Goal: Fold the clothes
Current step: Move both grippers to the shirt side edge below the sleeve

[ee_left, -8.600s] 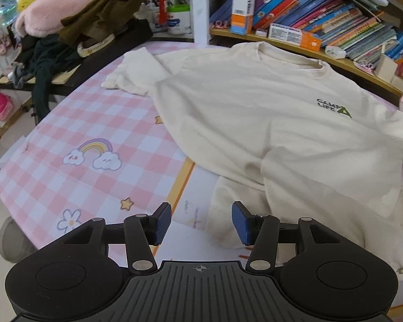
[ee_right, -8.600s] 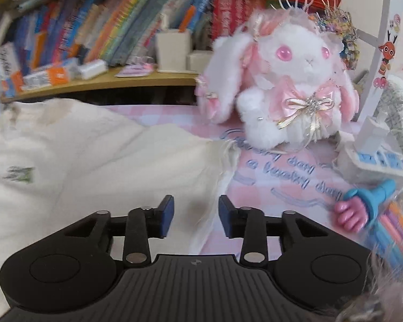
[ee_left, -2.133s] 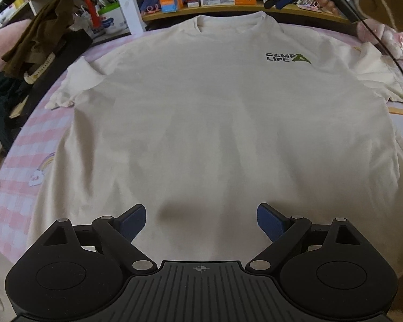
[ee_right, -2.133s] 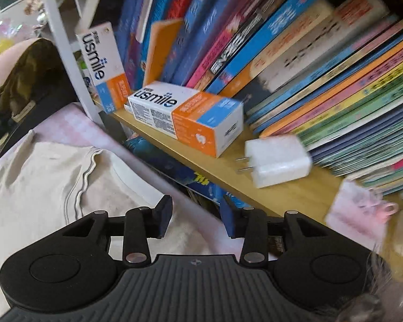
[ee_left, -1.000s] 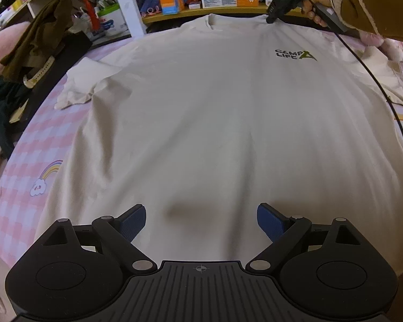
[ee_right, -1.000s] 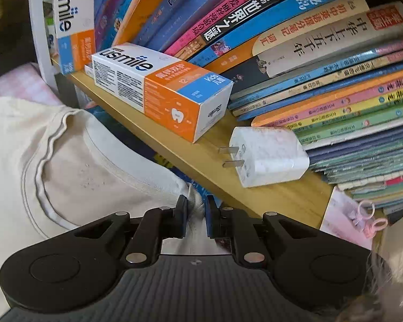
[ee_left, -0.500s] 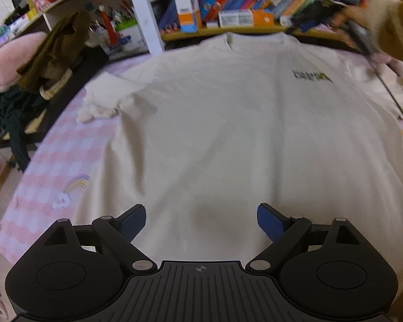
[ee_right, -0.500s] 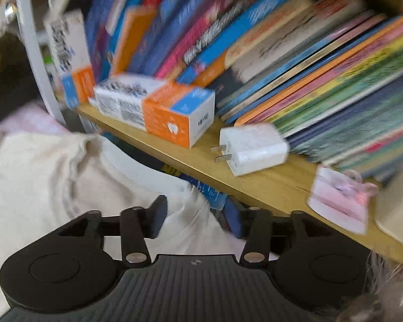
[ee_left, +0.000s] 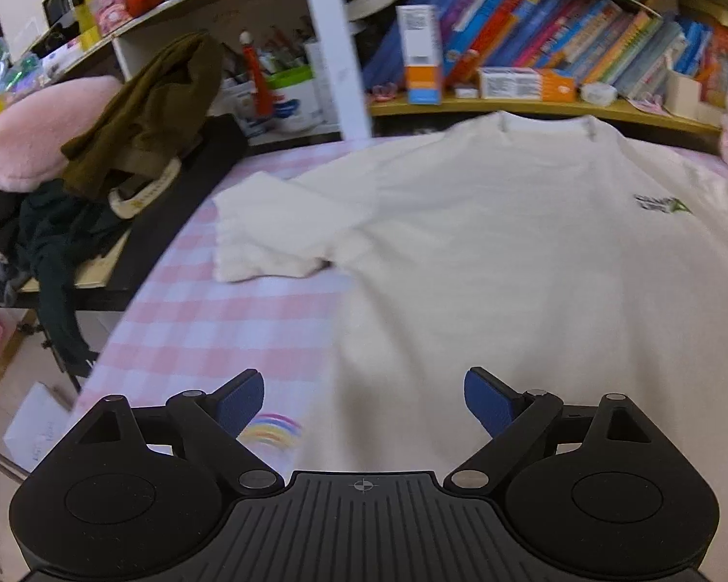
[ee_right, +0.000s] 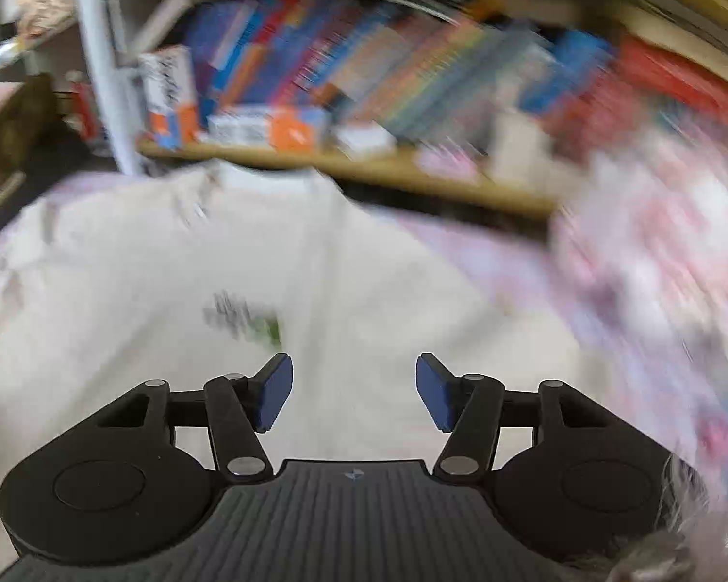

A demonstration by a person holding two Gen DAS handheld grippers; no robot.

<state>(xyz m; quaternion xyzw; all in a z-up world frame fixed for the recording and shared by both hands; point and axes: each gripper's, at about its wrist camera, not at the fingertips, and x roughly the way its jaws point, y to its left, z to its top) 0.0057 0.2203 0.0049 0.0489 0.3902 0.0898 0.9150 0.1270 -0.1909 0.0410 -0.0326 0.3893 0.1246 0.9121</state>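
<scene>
I am holding my left tool (ee_left: 363, 400) with its blue pads spread wide and nothing between them, and the cream T-shirt (ee_left: 509, 262) is lying spread face-up on the pink checked worktop (ee_left: 208, 310) ahead of it — collar at twelve o'clock by the bookshelf (ee_left: 534, 106), hem running down under the tool at six. Its long axis is running twelve to six. The one part lying off that axis is the left sleeve (ee_left: 276, 233), sticking out flat at about ten o'clock from my left tool, well clear of the body. My right tool (ee_right: 354, 395) is hanging parted and empty too, over the chest side near the green logo (ee_right: 242, 322); that view is blurring badly, so the right sleeve is not showing clearly. By my judgement the left tool is the nearer one to that sleeve, and any fold of it would be crossing inward toward two o'clock.
</scene>
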